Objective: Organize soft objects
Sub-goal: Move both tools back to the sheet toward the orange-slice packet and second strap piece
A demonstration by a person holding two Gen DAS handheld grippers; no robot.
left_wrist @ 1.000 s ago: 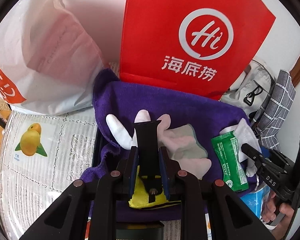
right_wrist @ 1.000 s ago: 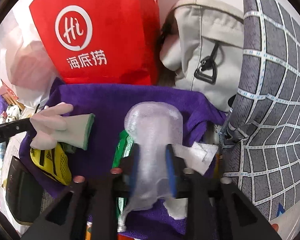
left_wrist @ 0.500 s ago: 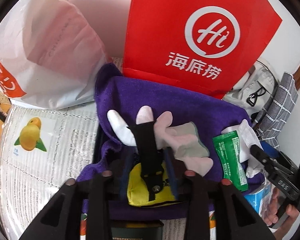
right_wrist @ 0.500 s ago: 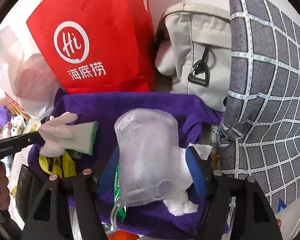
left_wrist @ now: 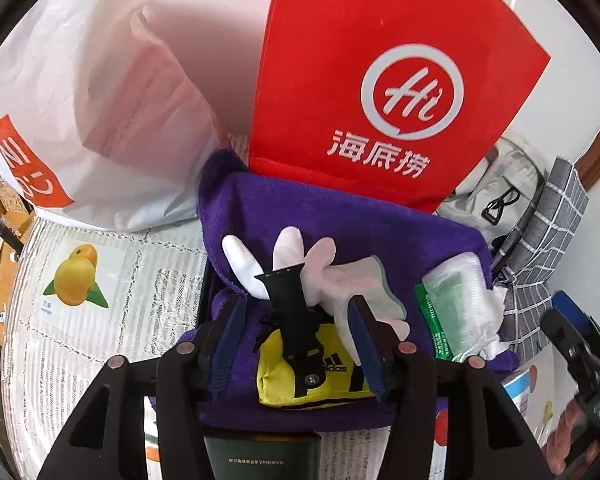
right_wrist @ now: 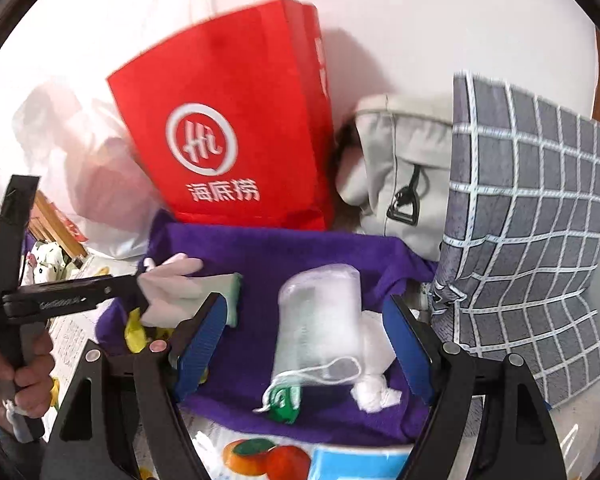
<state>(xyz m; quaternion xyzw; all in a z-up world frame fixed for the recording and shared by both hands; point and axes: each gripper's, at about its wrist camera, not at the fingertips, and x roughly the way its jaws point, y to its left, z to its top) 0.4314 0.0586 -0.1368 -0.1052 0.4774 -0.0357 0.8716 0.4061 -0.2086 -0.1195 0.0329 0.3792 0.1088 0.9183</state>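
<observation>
A purple towel (left_wrist: 340, 216) lies spread on the table. On it are a pale pink glove (left_wrist: 340, 276), a black strap (left_wrist: 294, 312) over a yellow Adidas pouch (left_wrist: 332, 376), a green packet (left_wrist: 434, 328) and a white mesh bag (left_wrist: 456, 296). My left gripper (left_wrist: 296, 312) is open, its jaws on either side of the strap and pouch. In the right wrist view my right gripper (right_wrist: 304, 344) is open above the mesh bag (right_wrist: 320, 320), which lies loose on the towel (right_wrist: 284, 252). The glove (right_wrist: 184, 284) shows at left there.
A red paper bag (left_wrist: 380, 80) stands behind the towel, a white plastic bag (left_wrist: 100, 100) to its left. A beige pouch (right_wrist: 400, 184) and a grey checked cushion (right_wrist: 528, 220) stand at the right. A dark booklet (left_wrist: 260, 456) lies under the left gripper.
Both grippers have opened. The left let go of the black strap, the right let go of the mesh bag and drew back; the bag now rests on the towel.
</observation>
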